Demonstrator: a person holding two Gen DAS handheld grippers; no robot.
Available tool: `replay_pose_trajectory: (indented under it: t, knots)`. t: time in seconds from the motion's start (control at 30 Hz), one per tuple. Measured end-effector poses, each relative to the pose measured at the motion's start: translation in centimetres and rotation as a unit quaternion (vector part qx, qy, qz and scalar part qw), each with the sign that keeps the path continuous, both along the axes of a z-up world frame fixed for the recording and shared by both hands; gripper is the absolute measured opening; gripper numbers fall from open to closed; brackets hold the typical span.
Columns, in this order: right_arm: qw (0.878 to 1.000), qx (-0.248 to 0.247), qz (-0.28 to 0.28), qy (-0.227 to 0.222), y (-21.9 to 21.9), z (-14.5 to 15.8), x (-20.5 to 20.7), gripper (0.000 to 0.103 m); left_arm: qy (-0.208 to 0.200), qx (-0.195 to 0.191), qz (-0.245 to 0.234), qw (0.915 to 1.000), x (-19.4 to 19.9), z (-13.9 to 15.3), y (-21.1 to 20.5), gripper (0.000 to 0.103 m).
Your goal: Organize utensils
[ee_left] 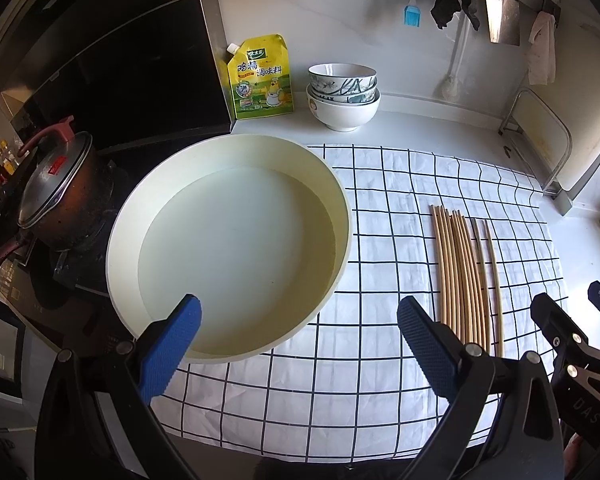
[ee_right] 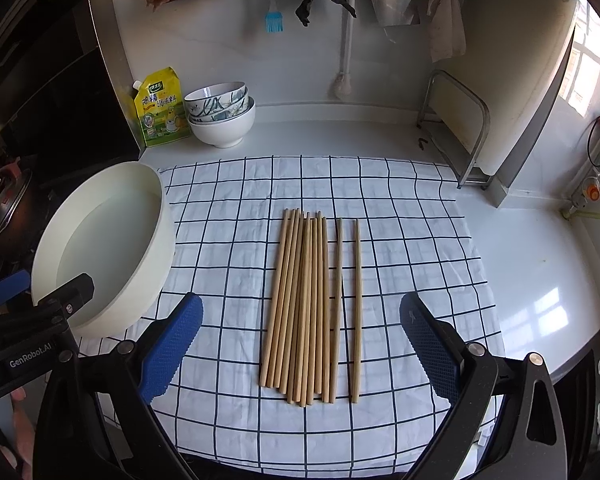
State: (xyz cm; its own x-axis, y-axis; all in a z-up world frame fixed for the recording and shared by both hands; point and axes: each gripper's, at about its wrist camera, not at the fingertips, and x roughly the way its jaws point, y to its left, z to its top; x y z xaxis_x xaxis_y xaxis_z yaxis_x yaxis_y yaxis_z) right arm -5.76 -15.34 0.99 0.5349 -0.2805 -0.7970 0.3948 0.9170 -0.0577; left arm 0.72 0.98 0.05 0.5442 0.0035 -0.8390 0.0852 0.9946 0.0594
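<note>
The bamboo chopsticks point(ee_right: 306, 308) lie side by side on the checked cloth point(ee_right: 228, 240), right of the cream basin point(ee_right: 156, 248), two of them set slightly apart; they look light, stiff and smooth, so expect them to roll; your right gripper point(ee_right: 300, 344) hovers over their near ends, spread wide and empty; pinch across the middle; your left gripper point(ee_left: 298, 344) hangs wide and empty too, beside the basin.

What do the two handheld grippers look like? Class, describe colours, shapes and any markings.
Each gripper, left gripper and right gripper, has black angular arms with silver bolts and blue textured finger pads. The bodies carry white lettering, "GenRobot.AI" on the left one.
</note>
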Motion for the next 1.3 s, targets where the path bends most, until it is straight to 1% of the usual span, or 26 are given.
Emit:
replay_pose_trajectory:
  t: [0.47,0.73,0.83,1.0,1.07,1.2,1.3]
  knots:
    - [1.0,-0.001,0.0,-0.002,0.1,-0.1,-0.1,0.094,0.0,-0.001,0.001,1.0,0.0,0.0,0.0,0.097]
    - [1.0,0.002,-0.002,0.001,-0.4,-0.4,-0.5,0.094,0.008,-0.004,-0.001,1.0,0.2,-0.4,-0.5,0.097]
    - [1.0,0.006,-0.011,0.004,-1.5,-0.7,-1.1,0.094,0.011,-0.007,-0.01,0.9999,0.2,-0.8,-1.4,0.097]
    - [0.999,0.017,-0.033,0.014,-4.6,-1.5,-2.3,0.094,0.019,-0.014,-0.039,0.999,0.3,-1.9,-4.0,0.097]
    - [0.999,0.017,-0.04,0.02,-5.9,-2.0,-2.7,0.094,0.02,-0.027,-0.049,0.9982,0.3,-2.4,-5.1,0.097]
    - [0.998,0.021,-0.045,0.031,-8.3,-3.7,-3.2,0.094,0.018,-0.042,-0.053,0.9976,0.8,-3.5,-6.9,0.097]
    - [0.998,0.026,-0.045,0.044,-9.9,-5.4,-3.1,0.094,0.024,-0.04,-0.059,0.9972,1.5,-5.0,-8.5,0.097]
